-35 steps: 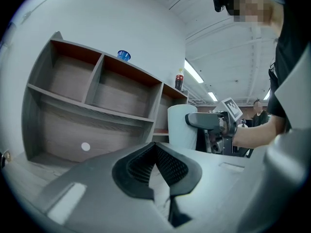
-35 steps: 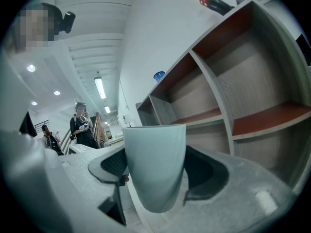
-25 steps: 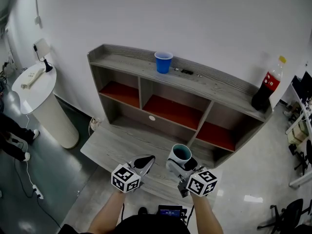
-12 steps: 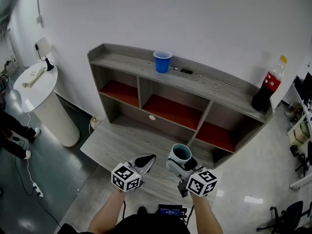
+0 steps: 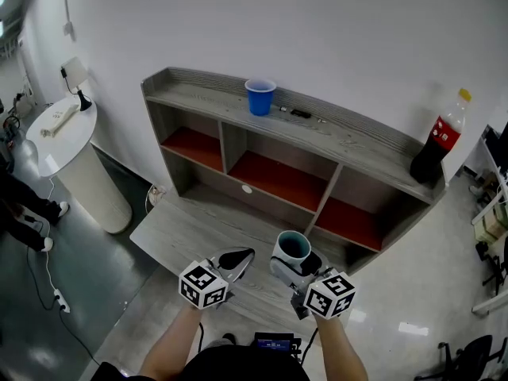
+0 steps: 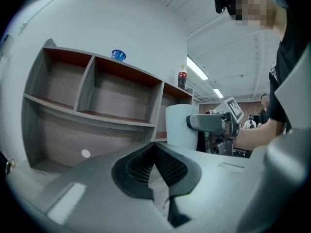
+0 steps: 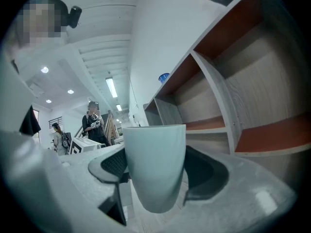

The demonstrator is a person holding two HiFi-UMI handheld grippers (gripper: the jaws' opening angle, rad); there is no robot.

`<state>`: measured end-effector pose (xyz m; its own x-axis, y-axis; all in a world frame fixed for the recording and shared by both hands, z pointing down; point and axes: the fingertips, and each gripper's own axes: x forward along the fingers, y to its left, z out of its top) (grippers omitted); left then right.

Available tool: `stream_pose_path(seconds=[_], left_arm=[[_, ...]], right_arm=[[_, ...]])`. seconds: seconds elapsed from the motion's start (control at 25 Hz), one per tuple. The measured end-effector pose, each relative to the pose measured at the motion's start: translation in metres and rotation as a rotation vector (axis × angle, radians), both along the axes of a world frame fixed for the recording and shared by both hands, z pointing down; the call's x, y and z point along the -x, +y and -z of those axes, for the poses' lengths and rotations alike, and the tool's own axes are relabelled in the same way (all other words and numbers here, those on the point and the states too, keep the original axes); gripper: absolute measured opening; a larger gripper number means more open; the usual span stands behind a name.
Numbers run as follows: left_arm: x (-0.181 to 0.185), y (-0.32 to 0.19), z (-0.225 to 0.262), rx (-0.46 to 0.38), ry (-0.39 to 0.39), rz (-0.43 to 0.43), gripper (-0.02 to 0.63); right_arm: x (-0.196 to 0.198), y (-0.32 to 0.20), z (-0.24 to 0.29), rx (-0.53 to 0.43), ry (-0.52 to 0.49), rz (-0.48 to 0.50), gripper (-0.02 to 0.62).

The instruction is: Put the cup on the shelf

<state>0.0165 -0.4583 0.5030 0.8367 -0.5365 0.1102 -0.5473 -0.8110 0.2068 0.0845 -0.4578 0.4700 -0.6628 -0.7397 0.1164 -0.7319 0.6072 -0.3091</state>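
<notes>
A pale cup with a dark teal inside stands upright between the jaws of my right gripper, which is shut on it, low in front of the grey shelf. The right gripper view shows the cup filling the gap, both pads against its sides, with the shelf's red-floored compartments beyond. My left gripper hangs beside it, shut and empty. In the left gripper view its jaws meet, and the cup shows to the right.
A blue cup and small dark items sit on the shelf's top board. A cola bottle stands at its right end. A grey board juts out at the shelf's foot. A round white table stands at the left.
Both grippers and the cup stay where they were. Only the head view has shifted a little.
</notes>
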Motion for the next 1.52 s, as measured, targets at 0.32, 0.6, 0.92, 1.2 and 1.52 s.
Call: stream_pose_path(seconds=[0.32, 0.6, 0.92, 1.2, 1.52], left_arm=[[-0.004, -0.015, 0.013, -0.035, -0.055, 0.015, -0.006], [0.002, -0.066, 0.042, -0.065, -0.038, 0.030, -0.003], [0.001, -0.114, 0.070, -0.082, -0.017, -0.008, -0.002], [-0.002, -0.148, 0.081, -0.066, 0.012, -0.022, -0.002], [-0.003, -0.178, 0.076, -0.051, -0.016, -0.014, -0.002]], right_arm=[[0.011, -0.022, 0.026, -0.058, 0.022, 0.054, 0.360], [0.019, -0.067, 0.052, -0.111, 0.044, 0.014, 0.359], [0.022, -0.122, 0.072, -0.147, 0.061, -0.073, 0.360], [0.014, -0.164, 0.085, -0.174, 0.079, -0.180, 0.360], [0.007, -0.201, 0.074, -0.152, 0.106, -0.253, 0.360]])
